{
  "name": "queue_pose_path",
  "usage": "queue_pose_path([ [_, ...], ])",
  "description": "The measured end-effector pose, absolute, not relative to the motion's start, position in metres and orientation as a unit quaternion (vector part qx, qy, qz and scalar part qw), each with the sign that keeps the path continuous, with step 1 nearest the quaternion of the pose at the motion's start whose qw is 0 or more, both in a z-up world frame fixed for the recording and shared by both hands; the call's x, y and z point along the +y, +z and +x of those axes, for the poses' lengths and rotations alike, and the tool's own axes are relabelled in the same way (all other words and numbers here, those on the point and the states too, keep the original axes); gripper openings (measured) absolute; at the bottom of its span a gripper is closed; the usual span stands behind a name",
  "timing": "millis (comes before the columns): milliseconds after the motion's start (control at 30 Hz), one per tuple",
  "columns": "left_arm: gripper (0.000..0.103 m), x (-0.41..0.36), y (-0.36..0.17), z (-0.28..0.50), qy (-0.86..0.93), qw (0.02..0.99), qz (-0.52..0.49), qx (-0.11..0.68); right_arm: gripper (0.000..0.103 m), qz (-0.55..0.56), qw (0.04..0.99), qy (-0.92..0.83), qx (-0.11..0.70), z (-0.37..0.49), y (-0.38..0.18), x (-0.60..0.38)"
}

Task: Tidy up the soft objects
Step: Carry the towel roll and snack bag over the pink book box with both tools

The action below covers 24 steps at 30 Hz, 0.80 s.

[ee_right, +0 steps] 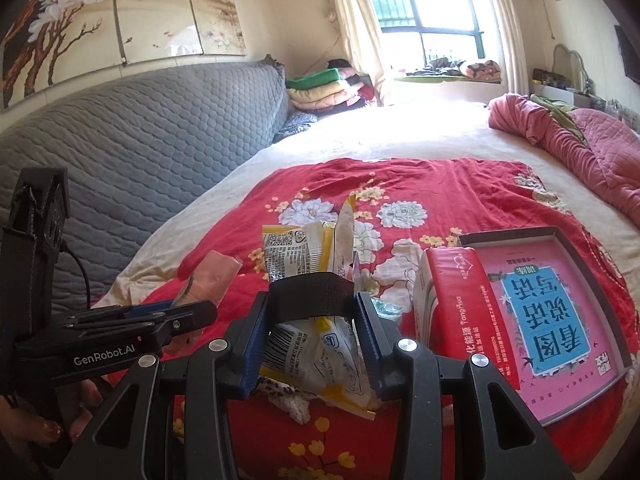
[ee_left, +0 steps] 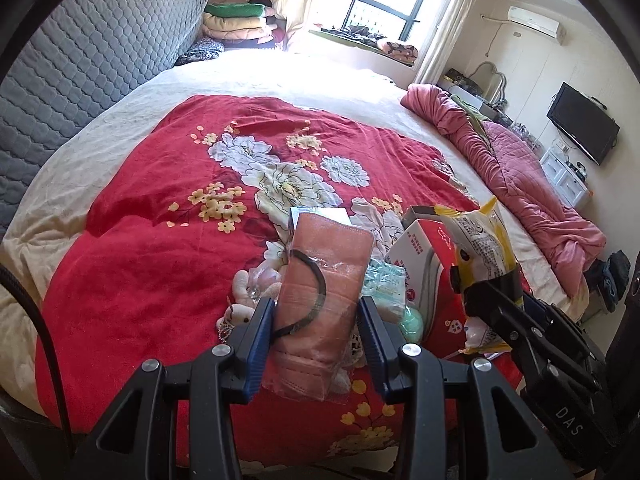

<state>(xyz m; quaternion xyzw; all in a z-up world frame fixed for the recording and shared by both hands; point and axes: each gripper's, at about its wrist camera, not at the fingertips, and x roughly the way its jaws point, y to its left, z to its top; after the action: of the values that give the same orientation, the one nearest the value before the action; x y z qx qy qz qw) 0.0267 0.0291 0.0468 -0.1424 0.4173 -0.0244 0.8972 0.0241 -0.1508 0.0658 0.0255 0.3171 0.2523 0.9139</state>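
Left wrist view: the left tongs are clamped on a pink mask pack in clear wrap, a dark loop lying across its face, held above the red quilt on the bed. Beneath the pack lies a heap of small soft things: a pale plush toy, a green packet and a mint-green ball. Just right of them sits a red tissue pack. At the right edge the right tongs grip a yellow-and-white pouch. A rumpled pink blanket runs along the bed's far side.

Right wrist view: the right tongs are closed on the yellow-and-white pouch, a black strap spanning the fingers across it; the pouch hangs over the red quilt. The red tissue pack lies to the right, touching an open box tray holding a pink-and-blue book. At left the left tongs hold the pink mask pack, seen edge-on. A grey quilted headboard stands behind the bed.
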Motion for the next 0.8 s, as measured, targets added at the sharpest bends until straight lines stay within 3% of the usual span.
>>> queue_pose_path([
  [800, 0.042, -0.128, 0.085, 0.081, -0.129, 0.898, -0.074, 0.413, 0.043, 0.106, 0.953, 0.075, 0.272, 0.056, 0.086, -0.32],
])
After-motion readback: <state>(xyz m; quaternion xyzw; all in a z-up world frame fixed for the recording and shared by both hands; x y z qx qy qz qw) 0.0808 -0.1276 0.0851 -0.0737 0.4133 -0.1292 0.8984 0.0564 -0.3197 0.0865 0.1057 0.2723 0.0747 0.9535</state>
